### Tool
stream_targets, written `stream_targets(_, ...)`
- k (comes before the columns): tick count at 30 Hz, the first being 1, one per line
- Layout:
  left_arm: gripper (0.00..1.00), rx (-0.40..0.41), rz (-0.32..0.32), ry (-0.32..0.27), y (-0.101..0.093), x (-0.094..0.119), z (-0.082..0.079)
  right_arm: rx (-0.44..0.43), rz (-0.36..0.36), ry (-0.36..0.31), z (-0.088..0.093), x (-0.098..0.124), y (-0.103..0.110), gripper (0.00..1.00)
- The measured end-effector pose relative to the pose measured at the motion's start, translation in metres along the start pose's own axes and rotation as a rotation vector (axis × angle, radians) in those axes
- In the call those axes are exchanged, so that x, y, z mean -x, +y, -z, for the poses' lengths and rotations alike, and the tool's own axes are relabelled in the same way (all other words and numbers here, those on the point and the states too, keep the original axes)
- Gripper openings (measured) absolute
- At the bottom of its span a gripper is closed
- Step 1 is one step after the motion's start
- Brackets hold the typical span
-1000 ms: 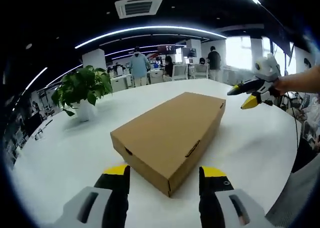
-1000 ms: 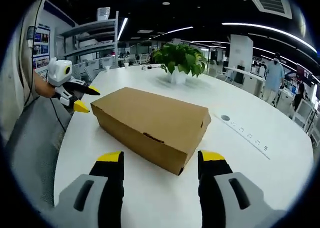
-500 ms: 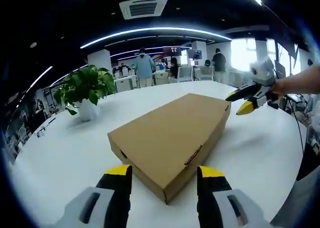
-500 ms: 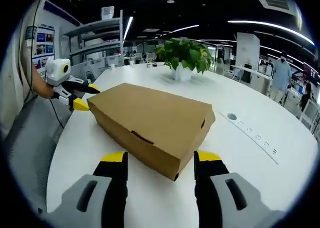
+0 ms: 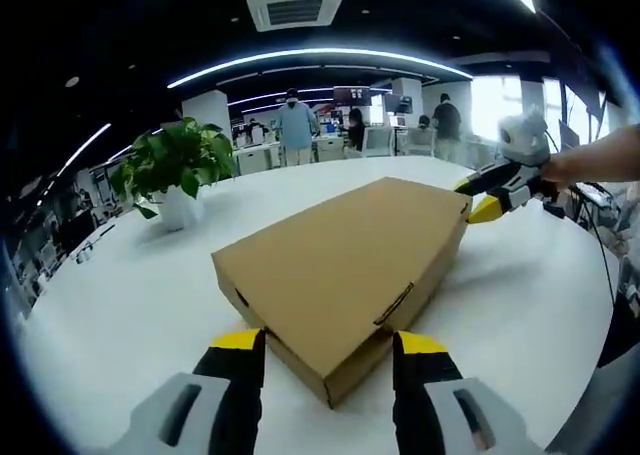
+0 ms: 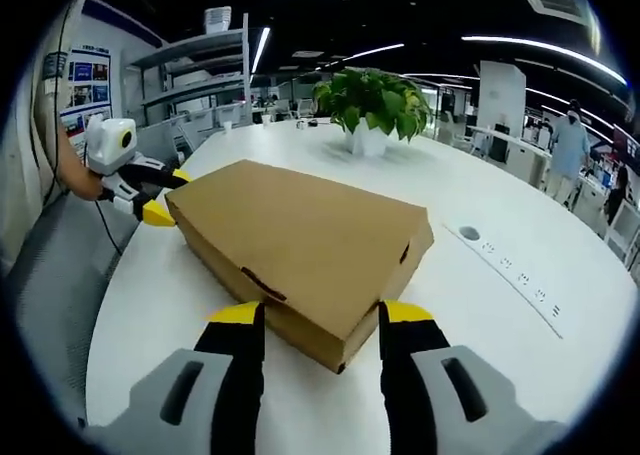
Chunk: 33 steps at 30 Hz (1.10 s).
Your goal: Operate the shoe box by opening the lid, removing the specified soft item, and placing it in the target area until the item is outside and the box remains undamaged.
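Observation:
A brown cardboard shoe box [image 5: 340, 270] lies on the white table [image 5: 130, 305] with its lid down. In the left gripper view my left gripper [image 5: 330, 343] is open, its yellow-tipped jaws straddling the box's near corner. The right gripper [image 5: 478, 197] reaches the far corner of the box from the right, held by a person's hand. In the right gripper view my right gripper [image 6: 322, 315] is open around the opposite corner of the box [image 6: 300, 240], and the left gripper [image 6: 168, 195] sits at the far left end. What lies inside the box is hidden.
A potted green plant [image 5: 172, 170] stands on the table behind the box, also seen as the plant [image 6: 368, 105]. A strip of sockets [image 6: 505, 272] is set into the tabletop right of the box. Desks, shelves and several people fill the office behind.
Both grippers have come closer to the box, so each jaw pair now straddles a corner. The box has stayed in place with its lid down.

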<state>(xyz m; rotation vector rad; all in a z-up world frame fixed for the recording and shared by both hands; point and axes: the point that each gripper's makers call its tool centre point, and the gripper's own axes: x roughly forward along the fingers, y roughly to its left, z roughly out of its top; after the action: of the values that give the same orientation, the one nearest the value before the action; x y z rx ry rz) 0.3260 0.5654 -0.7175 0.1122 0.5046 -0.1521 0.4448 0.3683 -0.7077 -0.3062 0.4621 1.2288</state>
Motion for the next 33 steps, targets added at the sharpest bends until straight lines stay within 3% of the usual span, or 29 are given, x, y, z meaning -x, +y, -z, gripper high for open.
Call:
stream_targets(14,0.51,0.03,-0.02,0.005,0.001,0.001,0.0,-0.002,0.015,0.029,0.001,0.0,0.004,0.4)
stream_targets(33,0.48,0.013,0.034,0.041,0.016,0.005,0.005,-0.004,0.099,0.05,0.006,0.0,0.022,0.39)
